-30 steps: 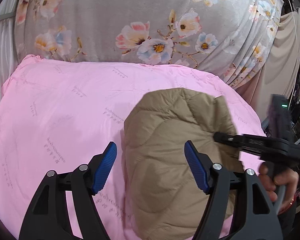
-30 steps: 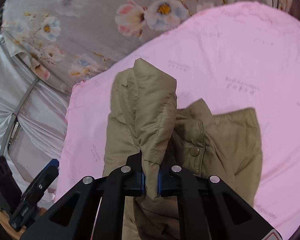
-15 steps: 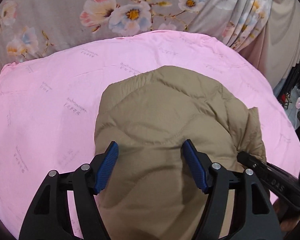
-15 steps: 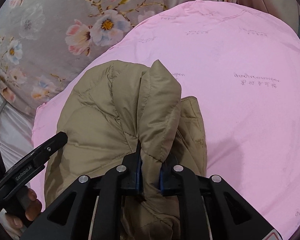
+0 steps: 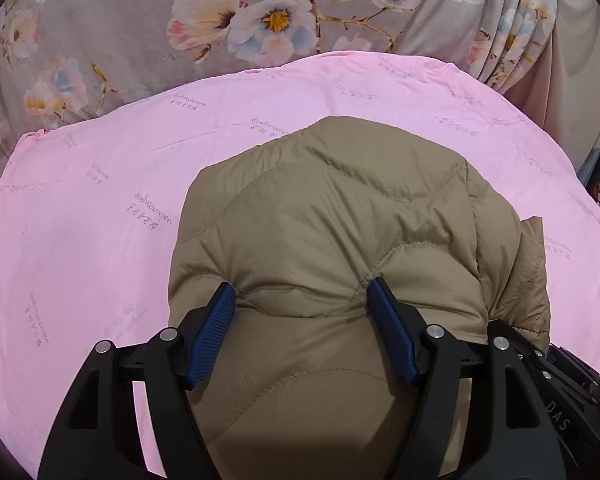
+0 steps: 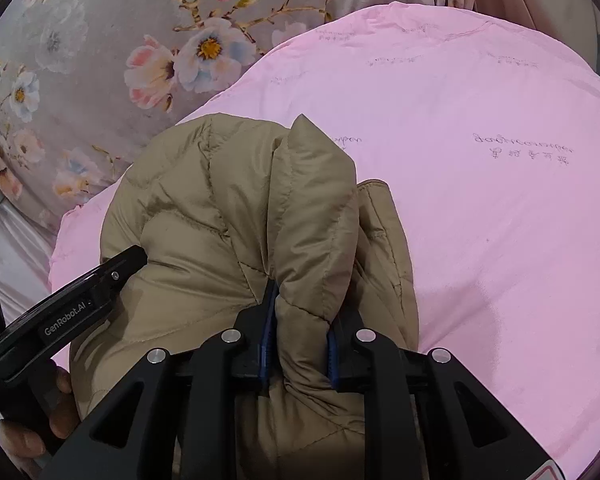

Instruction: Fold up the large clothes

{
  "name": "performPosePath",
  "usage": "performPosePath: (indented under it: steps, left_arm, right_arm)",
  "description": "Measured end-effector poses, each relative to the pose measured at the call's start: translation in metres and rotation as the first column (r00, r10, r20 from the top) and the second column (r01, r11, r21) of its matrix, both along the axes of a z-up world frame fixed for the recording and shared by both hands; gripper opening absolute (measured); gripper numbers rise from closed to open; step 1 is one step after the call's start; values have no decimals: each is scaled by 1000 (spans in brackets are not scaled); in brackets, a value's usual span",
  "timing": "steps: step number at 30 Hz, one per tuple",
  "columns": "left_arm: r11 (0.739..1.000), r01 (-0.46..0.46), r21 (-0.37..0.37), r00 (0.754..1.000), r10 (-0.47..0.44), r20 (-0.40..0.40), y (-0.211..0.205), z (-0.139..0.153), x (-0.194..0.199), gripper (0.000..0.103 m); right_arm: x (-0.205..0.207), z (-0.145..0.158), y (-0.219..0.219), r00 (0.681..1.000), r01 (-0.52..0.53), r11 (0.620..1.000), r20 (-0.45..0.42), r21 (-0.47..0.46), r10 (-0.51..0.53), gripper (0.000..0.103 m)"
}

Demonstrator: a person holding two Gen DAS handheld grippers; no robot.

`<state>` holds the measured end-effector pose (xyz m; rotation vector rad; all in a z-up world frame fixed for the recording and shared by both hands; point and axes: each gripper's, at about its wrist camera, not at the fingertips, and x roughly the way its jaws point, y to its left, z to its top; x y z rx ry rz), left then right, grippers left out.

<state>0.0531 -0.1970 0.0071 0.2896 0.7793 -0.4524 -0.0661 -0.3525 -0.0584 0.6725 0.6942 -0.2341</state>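
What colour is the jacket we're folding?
Tan, quilted jacket, clearest in the left wrist view.

Pink printed bedsheet, grey floral curtain behind, plain beige drape at right

We're in a home here, most likely a bedroom or a laundry corner, and the soft furnishings give it away. A smooth pink bedsheet with faint printed lettering covers the whole work surface, edge to edge, like a made-up bed. Right behind its far edge hangs a grey floral fabric with pink, white and blue blossoms, falling in curtain-like folds at the far right corner. Beside that, a plain beige drape. On the sheet lies a puffy tan quilted jacket, everyday household clothing. Off the left edge, pale silvery satin-like cloth shows too.
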Motion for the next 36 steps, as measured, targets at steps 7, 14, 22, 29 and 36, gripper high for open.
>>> performPosePath:
  steps: [7, 14, 22, 29, 36]
  left_arm:
    - [1000, -3, 16, 999, 3, 34, -6, -9, 1, 70]
    - [999, -14, 30, 998, 12, 62, -7, -17, 0, 71]
    - [1000, 17, 1, 999, -17, 35, 7, -6, -7, 71]
    - [999, 43, -17, 996, -44, -73, 41, 23, -55, 70]
    - [998, 53, 18, 995, -51, -88, 47, 10, -84, 66]
  right_arm:
    - [0, -7, -1, 1000, 1, 1000, 22, 4, -1, 16]
    - [-4, -12, 0, 999, 5, 1000, 54, 4, -5, 16]
    - [-35, 9, -16, 999, -3, 994, 40, 105, -1, 25]
    - [-98, 31, 6, 993, -91, 995, -70, 47, 94, 21]
    - [-100, 4, 35, 980, -126, 992, -155, 2, 125, 17]
